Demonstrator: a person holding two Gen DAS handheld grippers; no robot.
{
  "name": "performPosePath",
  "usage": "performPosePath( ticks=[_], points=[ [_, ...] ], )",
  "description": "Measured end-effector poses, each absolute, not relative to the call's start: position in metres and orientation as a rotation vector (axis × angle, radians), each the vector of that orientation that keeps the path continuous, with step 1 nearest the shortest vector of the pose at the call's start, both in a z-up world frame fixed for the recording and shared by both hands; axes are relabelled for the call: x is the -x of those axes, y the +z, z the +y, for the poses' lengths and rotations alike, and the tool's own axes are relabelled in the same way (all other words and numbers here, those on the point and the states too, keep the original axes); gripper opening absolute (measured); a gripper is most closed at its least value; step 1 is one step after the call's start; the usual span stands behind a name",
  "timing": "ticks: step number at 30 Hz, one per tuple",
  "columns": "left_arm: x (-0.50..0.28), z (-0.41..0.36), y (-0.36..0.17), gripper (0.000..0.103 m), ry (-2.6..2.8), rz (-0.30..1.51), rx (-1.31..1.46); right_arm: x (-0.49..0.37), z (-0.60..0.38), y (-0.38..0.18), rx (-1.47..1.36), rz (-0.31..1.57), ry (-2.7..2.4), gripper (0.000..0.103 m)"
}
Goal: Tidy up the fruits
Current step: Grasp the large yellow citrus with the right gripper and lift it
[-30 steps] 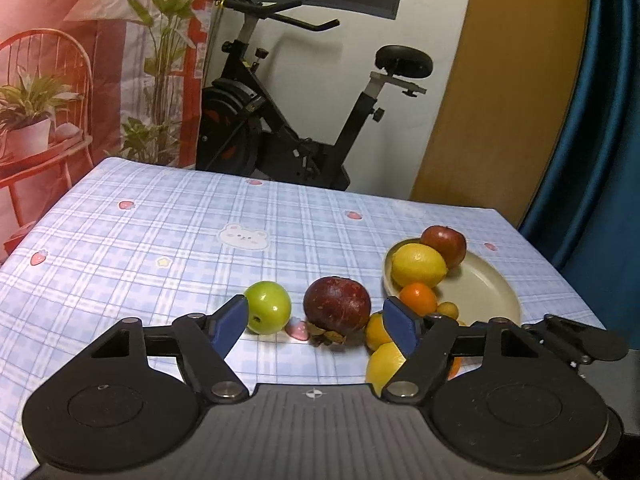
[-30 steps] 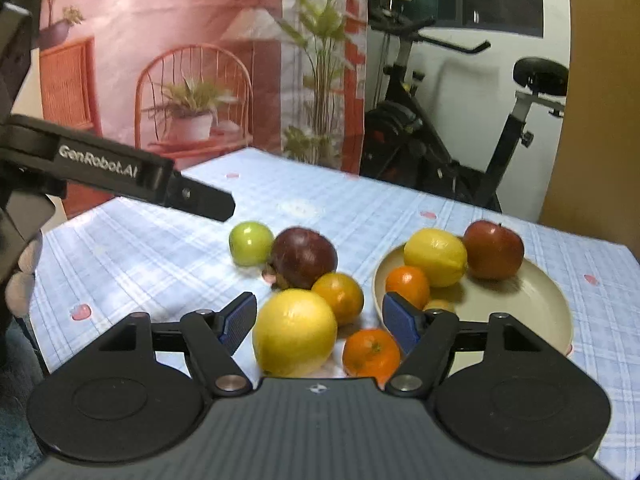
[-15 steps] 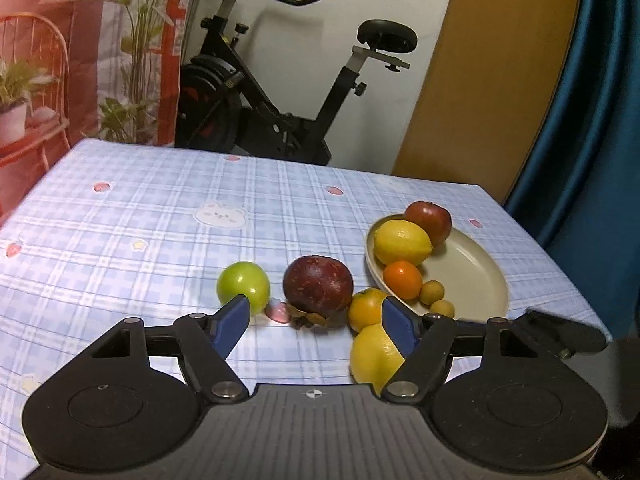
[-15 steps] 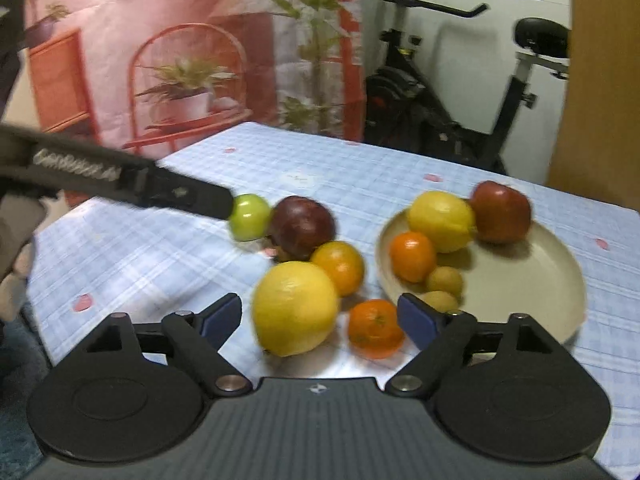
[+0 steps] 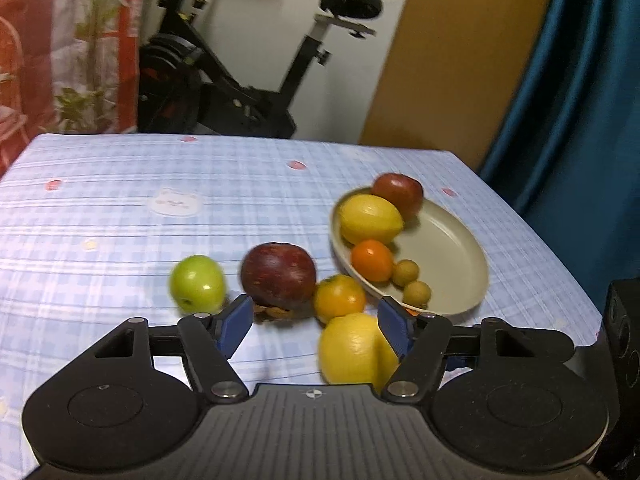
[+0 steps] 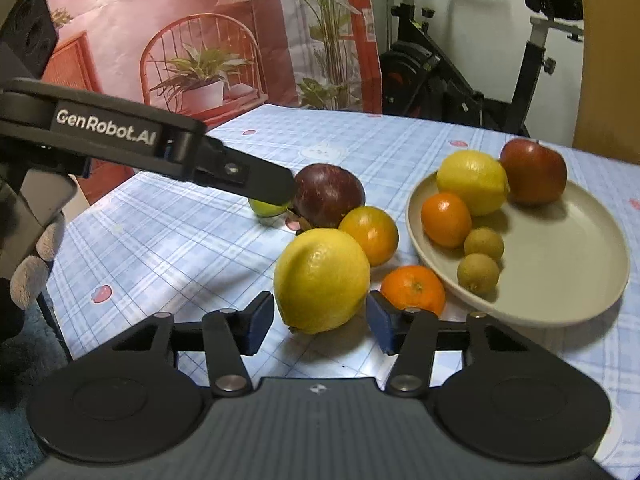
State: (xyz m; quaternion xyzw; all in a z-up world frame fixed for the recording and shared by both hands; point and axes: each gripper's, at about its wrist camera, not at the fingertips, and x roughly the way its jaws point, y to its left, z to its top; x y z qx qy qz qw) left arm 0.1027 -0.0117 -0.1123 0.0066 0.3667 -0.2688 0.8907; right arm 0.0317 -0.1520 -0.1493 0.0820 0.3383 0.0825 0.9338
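5 fruits lie loose on the checked tablecloth (image 6: 168, 248); 5 more sit in the beige plate (image 6: 560, 264).

Loose group: green apple (image 5: 197, 283) furthest left, dark red apple (image 5: 278, 274) just beside it, an orange (image 6: 370, 234) touching the dark apple's right side, a large lemon (image 6: 322, 280) in front of these, and a tangerine (image 6: 414, 290) close against the plate's near rim.

In the plate: a lemon (image 6: 472, 182) and a red apple (image 6: 534, 172) at the far side, an orange fruit (image 6: 445, 220) on the left edge, 2 small brown-green round fruits (image 6: 480, 258) in front of it.

Right gripper (image 6: 320, 322): jaws closing, the large lemon between the blue pads. A thin gap shows on each side; pads not pressing yet. Nothing held.

Left gripper (image 5: 316, 326): jaws about half apart and closing. It hangs above the cloth in front of the dark red apple; the large lemon sits low by its right pad in the left wrist view. No contact seen, nothing held. From the right wrist view its finger tip (image 6: 276, 186) reaches in from the left and overlaps the green apple, near the dark apple.

A person's gloved hand (image 6: 36, 256) shows at the left edge.
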Motion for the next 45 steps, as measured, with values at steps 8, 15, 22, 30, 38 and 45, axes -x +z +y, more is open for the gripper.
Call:
performPosePath(
  ticks=[8,15,22,30,38,45],
  points=[
    [-0.107,-0.027,-0.13,0.07,-0.606,0.812,-0.053,-0.034,-0.152,-0.152,-0.196,0.687,0.169,0.057],
    [-0.11,-0.03,-0.141,0.069,-0.62,0.855,-0.04,-0.036,-0.153,-0.155,-0.221,0.686,0.173,0.057],
    [-0.114,-0.028,-0.152,0.067,-0.63,0.891,0.031,-0.035,-0.153,-0.157,-0.23,0.678,0.171,0.057],
    [-0.111,-0.028,-0.157,0.059,-0.644,0.888,0.059,-0.035,-0.153,-0.158,-0.229,0.675,0.171,0.057],
    [-0.105,-0.03,-0.155,0.059,-0.632,0.877,0.028,-0.035,-0.151,-0.156,-0.228,0.682,0.171,0.057],
    [-0.098,-0.027,-0.135,0.059,-0.621,0.837,0.016,-0.028,-0.148,-0.142,-0.228,0.642,0.18,0.057]
  ],
)
